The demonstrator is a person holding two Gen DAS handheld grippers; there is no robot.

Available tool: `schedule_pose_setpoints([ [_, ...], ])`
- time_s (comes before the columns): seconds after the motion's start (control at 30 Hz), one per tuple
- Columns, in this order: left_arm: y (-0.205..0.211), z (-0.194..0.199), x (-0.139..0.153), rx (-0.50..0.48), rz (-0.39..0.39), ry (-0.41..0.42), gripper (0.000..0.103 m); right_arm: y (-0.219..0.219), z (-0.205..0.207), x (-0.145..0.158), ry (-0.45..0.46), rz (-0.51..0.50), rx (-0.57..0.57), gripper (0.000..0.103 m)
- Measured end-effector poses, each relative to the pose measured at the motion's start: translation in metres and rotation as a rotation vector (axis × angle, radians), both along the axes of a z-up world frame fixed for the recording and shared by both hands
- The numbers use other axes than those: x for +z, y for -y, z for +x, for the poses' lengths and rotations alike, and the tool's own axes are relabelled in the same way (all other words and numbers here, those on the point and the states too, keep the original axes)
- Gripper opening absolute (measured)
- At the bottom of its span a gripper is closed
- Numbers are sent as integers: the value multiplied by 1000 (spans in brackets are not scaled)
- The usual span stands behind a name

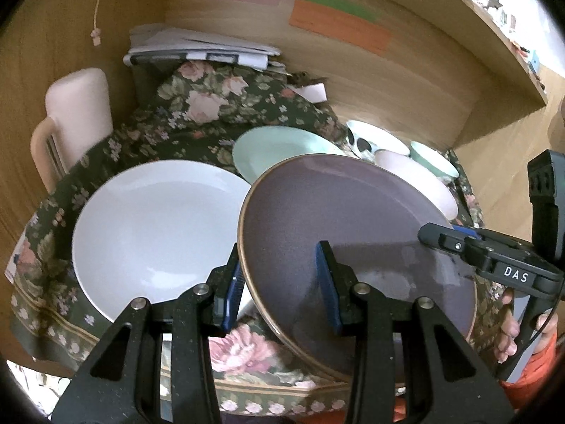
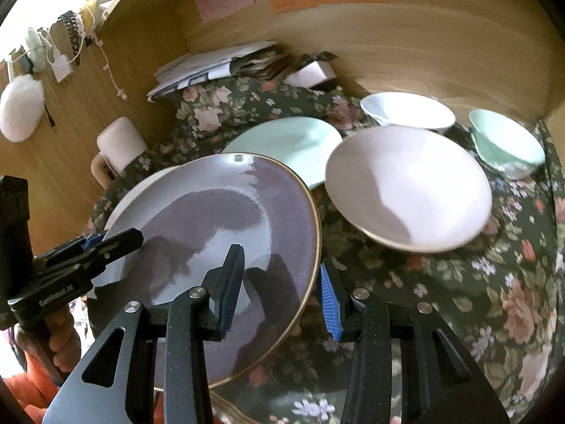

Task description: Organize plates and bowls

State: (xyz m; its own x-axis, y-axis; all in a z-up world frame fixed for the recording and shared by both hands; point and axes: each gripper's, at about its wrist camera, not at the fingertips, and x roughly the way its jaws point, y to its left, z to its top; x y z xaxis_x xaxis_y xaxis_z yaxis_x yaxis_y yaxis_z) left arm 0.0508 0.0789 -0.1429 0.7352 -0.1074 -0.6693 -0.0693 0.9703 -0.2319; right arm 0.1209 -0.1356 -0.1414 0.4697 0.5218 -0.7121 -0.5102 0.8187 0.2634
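White letters "DAS" stand on the black body of the right gripper (image 1: 438,238), seen from the left wrist. On the left gripper (image 2: 116,238), seen from the right wrist, small pale lettering reads roughly "GenRobot.AI". The coloured notes (image 1: 339,24) on the wall are too blurred to read.

Purple plate (image 2: 226,212): glazed ceramic, speckled, glossy with broad reflections, thin bronze-coloured rim. White plate (image 1: 155,233), just beside the purple plate: smooth, glossy ceramic. Mint plate (image 2: 286,145) and pink bowl (image 2: 406,187), behind the purple plate: smooth, satin glaze. Tablecloth (image 2: 494,282) beneath it: matt floral woven cloth. Back wall (image 2: 406,42): matt wood-grain panel. Gripper pads (image 2: 328,304): ribbed blue plastic.
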Motion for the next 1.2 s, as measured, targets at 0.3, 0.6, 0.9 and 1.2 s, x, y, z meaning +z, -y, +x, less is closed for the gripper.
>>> schedule_pose_setpoints([
  [0.3,15,-3,-14,-31,-10,-30,39,18,-12,-16,-45,-3,-30,37],
  [0.6,31,3,-30,-75,-15,-71,39,36,-16,-31,-91,-2,-87,37],
  [0.9,43,15,-45,-106,-14,-105,39,46,-12,-41,-128,-16,-129,37],
  [1.2,47,26,-52,-115,18,-117,39,50,-6,-45,-134,-10,-139,37],
])
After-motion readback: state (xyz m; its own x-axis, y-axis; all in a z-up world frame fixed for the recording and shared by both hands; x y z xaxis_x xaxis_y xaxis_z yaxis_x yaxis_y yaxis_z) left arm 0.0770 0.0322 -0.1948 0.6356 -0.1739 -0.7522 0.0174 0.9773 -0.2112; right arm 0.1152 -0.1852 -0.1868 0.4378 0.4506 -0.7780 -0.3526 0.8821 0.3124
